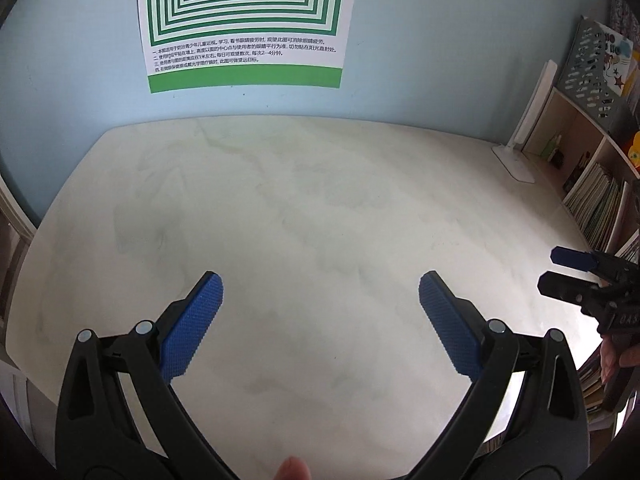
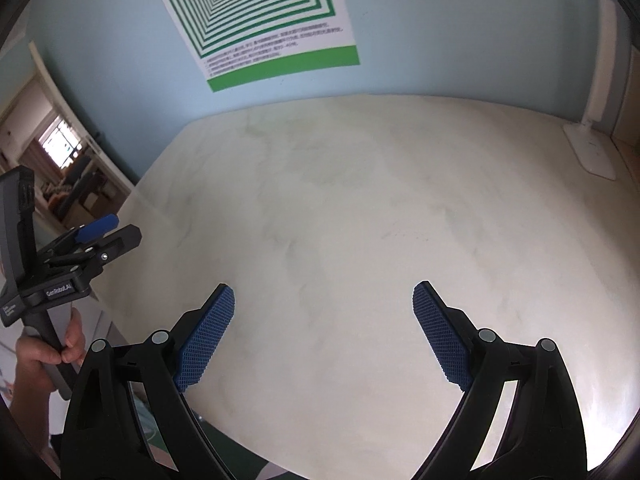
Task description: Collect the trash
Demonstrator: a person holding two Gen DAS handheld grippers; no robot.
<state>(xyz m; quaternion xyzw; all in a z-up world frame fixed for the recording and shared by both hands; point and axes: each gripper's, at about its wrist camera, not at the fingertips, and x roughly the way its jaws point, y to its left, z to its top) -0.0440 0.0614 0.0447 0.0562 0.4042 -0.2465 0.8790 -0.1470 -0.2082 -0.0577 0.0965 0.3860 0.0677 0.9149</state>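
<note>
Left wrist view: my left gripper (image 1: 320, 300) hangs wide open and holds nothing over the near edge of the bench (image 1: 304, 208). No trash shows — so I cannot tell which way it lies.

Right wrist view: my right gripper (image 2: 324, 312) is equally spread and empty. Only a white lamp (image 2: 592, 148) stands at the far right corner — neither gripper looks nearer to anything.

Pale blue wall (image 1: 80, 80), marbled white table (image 1: 320, 220), bookshelf (image 1: 592, 184) at right

left gripper (image 1: 320, 286): jaws spread | right gripper (image 2: 324, 296): jaws spread
</note>
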